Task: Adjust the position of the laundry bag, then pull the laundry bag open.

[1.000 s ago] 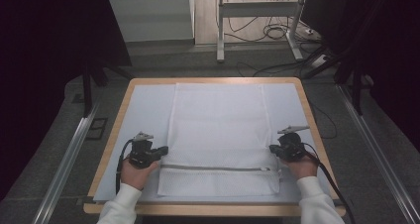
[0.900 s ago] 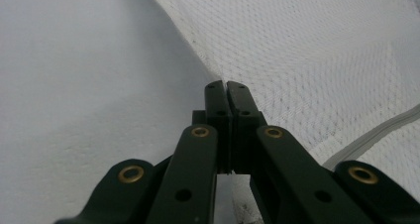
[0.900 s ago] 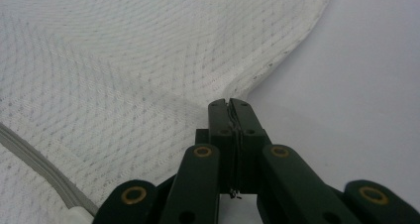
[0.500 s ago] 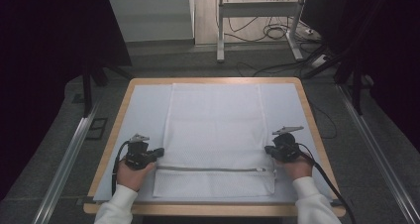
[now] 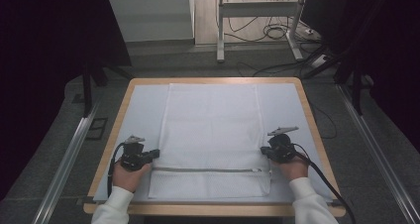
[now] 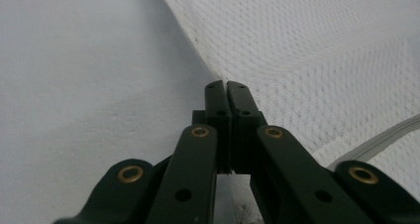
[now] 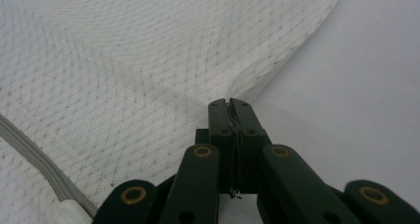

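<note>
between the two grippers lies one white mesh bag (image 5: 210,137), flat on a pale sheet (image 5: 138,105) that covers one wood-edged table (image 5: 312,120). one grey zipper (image 5: 205,169) runs across the bag, on the person's side of both tools. no brand, label or writing can be read anywhere.

left gripper (image 5: 154,153): jaws clenched on the bag's left edge, mesh (image 6: 307,50) spreading away to the right of the jaws in the left gripper view, bare sheet (image 6: 89,75) to their left.

right gripper (image 5: 264,151): jaws clenched on the bag's right edge, a sliver of mesh pinched between them; in the right gripper view, mesh (image 7: 124,60) lies left of the jaws, bare sheet (image 7: 356,95) to the right.

one hand behind each tool, two white sleeves at the near table edge. open sheet outboard of each gripper, up to the wooden rim; beyond the tools the bag's far end stops just short of the far rim.
</note>
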`<state>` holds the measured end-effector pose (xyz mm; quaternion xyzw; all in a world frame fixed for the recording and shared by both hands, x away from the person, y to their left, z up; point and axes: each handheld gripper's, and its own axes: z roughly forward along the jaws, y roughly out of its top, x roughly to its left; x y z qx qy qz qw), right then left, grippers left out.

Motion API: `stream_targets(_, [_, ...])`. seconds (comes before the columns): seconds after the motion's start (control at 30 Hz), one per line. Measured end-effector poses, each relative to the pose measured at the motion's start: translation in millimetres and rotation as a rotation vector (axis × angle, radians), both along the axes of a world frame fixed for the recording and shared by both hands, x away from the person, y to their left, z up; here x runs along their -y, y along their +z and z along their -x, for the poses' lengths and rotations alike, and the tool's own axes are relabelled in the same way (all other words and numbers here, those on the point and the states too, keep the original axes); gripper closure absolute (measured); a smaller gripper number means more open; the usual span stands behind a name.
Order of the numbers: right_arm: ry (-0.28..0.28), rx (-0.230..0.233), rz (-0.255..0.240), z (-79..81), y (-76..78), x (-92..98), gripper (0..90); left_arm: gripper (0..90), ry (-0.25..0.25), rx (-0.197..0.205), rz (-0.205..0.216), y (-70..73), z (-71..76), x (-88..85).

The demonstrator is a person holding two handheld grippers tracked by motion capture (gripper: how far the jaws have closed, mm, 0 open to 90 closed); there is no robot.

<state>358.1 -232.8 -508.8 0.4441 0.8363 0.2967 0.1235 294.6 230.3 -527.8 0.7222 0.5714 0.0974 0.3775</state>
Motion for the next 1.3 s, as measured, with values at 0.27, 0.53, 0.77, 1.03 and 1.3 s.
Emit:
stream_targets(0.27, [0.008,-0.002,0.003,0.7,-0.8,-1.6,87.0,87.5,0.008,0.004,-0.017,-2.9,0.2,-0.1])
stream_targets(0.53, [-0.014,0.065,0.018,1.1,3.4,6.7,45.9,39.8,0.038,0.107,-0.024,11.2,3.0,-2.8])
stream_targets(0.77, [-0.06,0.129,-0.057,8.0,18.9,21.2,29.6,29.9,-0.015,0.138,-0.018,32.1,8.6,9.0])
stream_targets(1.03, [-0.061,0.159,-0.084,13.5,25.2,27.3,25.4,27.2,-0.055,0.118,-0.031,35.7,11.4,32.1])
stream_targets(1.3, [-0.062,0.162,-0.084,16.2,27.6,28.9,24.9,27.3,-0.096,0.102,-0.016,40.3,11.4,53.5])
